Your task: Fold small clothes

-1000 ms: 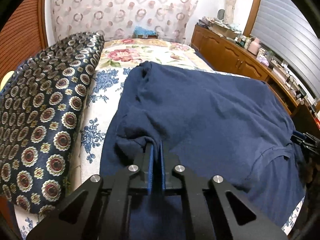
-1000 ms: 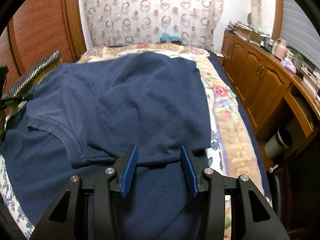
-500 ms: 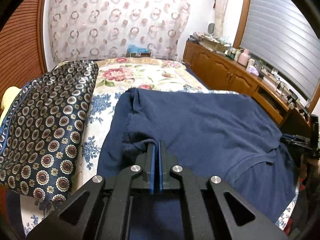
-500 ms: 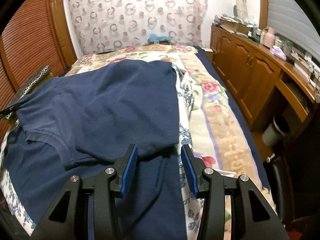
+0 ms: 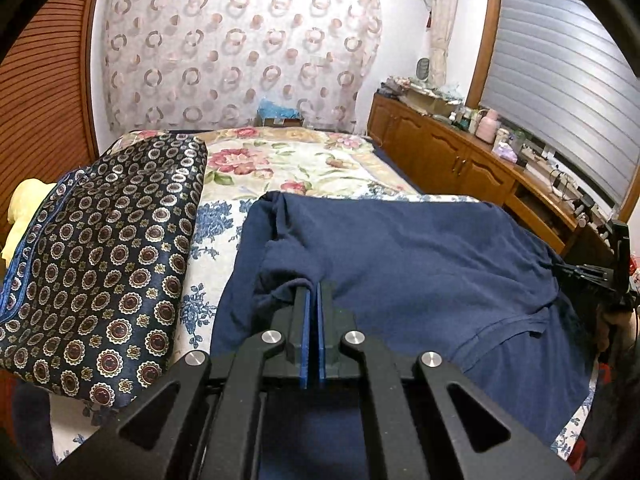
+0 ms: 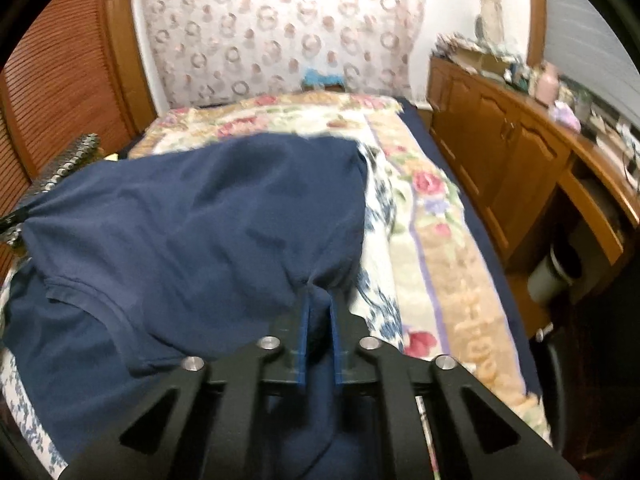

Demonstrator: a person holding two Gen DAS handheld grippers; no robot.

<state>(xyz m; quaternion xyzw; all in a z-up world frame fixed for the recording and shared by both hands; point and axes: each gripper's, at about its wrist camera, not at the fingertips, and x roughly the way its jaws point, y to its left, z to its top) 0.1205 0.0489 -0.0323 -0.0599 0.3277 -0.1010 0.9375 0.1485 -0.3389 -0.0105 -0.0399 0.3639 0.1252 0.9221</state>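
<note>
A navy blue shirt (image 5: 420, 264) lies spread across the flowered bed (image 5: 288, 160). My left gripper (image 5: 314, 286) is shut on the shirt's left edge, the cloth bunched at the blue pads. In the right wrist view the same shirt (image 6: 192, 224) is pulled up into folds. My right gripper (image 6: 319, 298) has its jaws closing on the shirt's right edge, and cloth is pinched between the pads. The right gripper's black frame (image 5: 618, 256) also shows at the far right of the left wrist view.
A dark patterned cushion (image 5: 100, 264) lies along the bed's left side. Wooden cabinets (image 6: 504, 160) with clutter on top line the right wall. A grey bin (image 6: 556, 272) stands on the floor beside them. A curtain (image 5: 240, 48) hangs behind the bed.
The right gripper's jaws have closed from wide apart onto the shirt's edge. The shirt's far edge has drawn nearer, baring more bedspread. The left gripper has risen a little, still gripping.
</note>
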